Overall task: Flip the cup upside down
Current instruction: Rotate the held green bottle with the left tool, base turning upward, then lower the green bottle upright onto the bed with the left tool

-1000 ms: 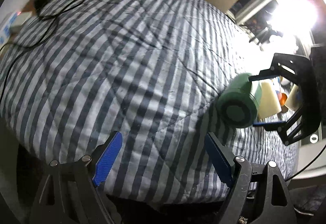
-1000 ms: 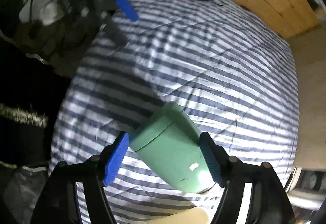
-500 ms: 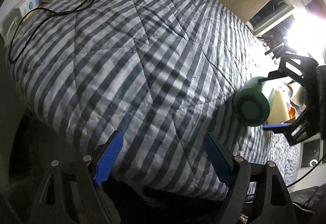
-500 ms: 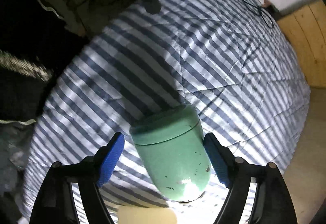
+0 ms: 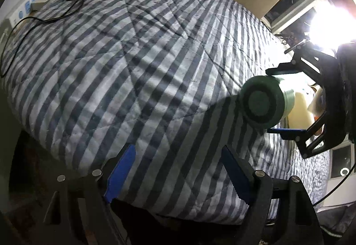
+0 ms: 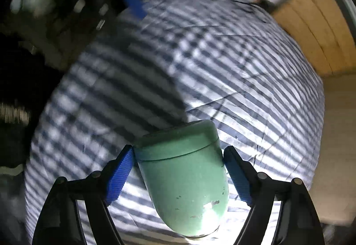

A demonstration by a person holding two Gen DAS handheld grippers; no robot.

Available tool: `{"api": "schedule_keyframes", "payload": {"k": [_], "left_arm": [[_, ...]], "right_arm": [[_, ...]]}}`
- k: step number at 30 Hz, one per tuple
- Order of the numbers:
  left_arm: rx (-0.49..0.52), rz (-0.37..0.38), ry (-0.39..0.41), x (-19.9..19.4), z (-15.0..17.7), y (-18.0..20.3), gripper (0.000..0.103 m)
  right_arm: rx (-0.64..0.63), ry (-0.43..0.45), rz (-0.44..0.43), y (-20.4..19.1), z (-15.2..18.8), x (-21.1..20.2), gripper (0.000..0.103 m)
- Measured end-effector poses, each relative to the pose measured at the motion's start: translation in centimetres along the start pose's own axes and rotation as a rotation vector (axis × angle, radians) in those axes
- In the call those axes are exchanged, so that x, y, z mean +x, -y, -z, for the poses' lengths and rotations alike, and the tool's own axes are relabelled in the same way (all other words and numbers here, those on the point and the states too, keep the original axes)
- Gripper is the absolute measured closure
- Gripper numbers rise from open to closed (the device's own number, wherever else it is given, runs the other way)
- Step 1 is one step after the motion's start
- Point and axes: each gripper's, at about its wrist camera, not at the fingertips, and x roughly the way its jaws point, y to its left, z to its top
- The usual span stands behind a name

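A green cup (image 6: 184, 176) sits between the blue pads of my right gripper (image 6: 178, 169), which is shut on it above the striped bed. The cup lies roughly on its side, flat base pointing away from the right wrist camera. In the left wrist view the cup (image 5: 262, 102) shows its round base, held in the right gripper (image 5: 287, 100) at the right. My left gripper (image 5: 178, 173) is open and empty, low over the near edge of the bed.
A grey and white striped quilt (image 5: 133, 62) covers the bed. A black cable (image 5: 66, 2) and a white power strip (image 5: 24, 9) lie at its far left corner. A wooden panel (image 6: 316, 35) stands beyond. A bright lamp (image 5: 329, 24) glares at right.
My right gripper has turned the cup, so its base now points further away and up; the right view is blurred by motion. The left gripper has drifted slightly and stays open.
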Motion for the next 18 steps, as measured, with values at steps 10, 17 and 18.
{"api": "schedule_keyframes", "payload": {"k": [10, 17, 18], "left_arm": [[0.22, 0.079, -0.026, 3.0, -2.9, 6.0, 0.025], [0.377, 0.146, -0.033, 4.7, -5.1, 10.6, 0.027], [0.397, 0.155, -0.036, 4.9, -5.2, 11.3, 0.027]], "right_arm": [[0.551, 0.208, 0.036, 3.1, 2.4, -2.2, 0.025], [0.846, 0.355, 0.084, 2.9, 5.6, -4.7, 0.025], [0.888, 0.372, 0.097, 2.8, 6.1, -5.0, 0.025]]}}
